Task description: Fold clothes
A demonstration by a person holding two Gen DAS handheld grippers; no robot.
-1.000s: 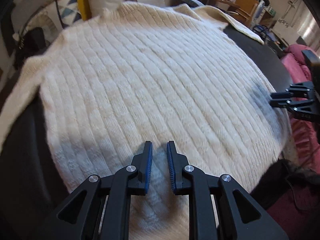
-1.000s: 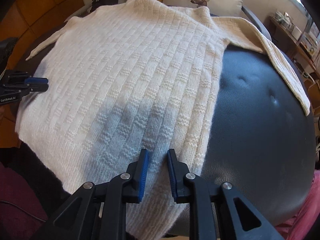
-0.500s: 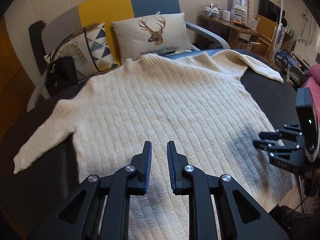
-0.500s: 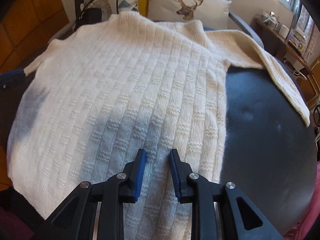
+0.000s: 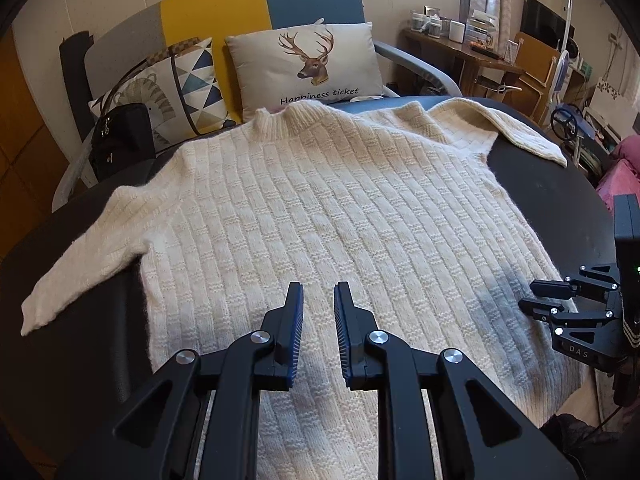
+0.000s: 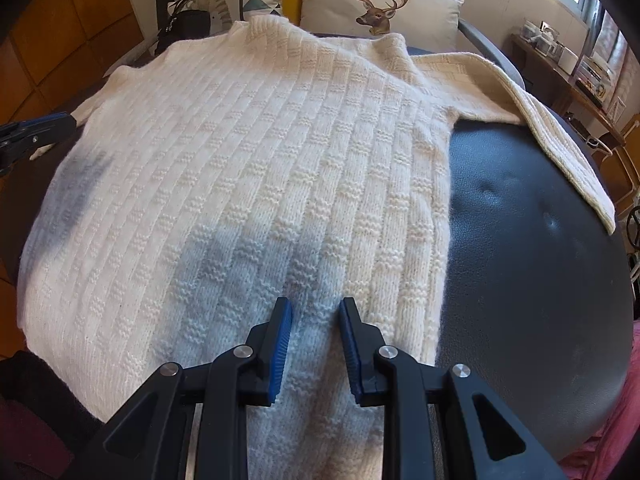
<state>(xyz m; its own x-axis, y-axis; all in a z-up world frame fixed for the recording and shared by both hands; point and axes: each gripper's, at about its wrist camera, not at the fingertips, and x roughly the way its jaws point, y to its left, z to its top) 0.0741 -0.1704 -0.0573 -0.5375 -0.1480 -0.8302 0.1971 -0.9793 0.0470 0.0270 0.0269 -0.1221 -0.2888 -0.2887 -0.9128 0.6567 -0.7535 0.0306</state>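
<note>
Two claws hover empty — left claw has lifted, revealing the deer pillow; right claw, just widened, sees the sweater only.

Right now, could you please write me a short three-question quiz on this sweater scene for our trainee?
1. True or false: the white sweater lies spread flat, not yet folded.
2. Which animal is printed on the pillow behind the sweater's collar? A) horse B) deer C) owl
3. Fill in: the left claw and the right claw both hang over the sweater's ____ edge, each with a gap between its pads and nothing pinched.

Key
1. True: both sleeves lie out to the sides on the dark cushion.
2. B.
3. Bottom (hem).
</note>
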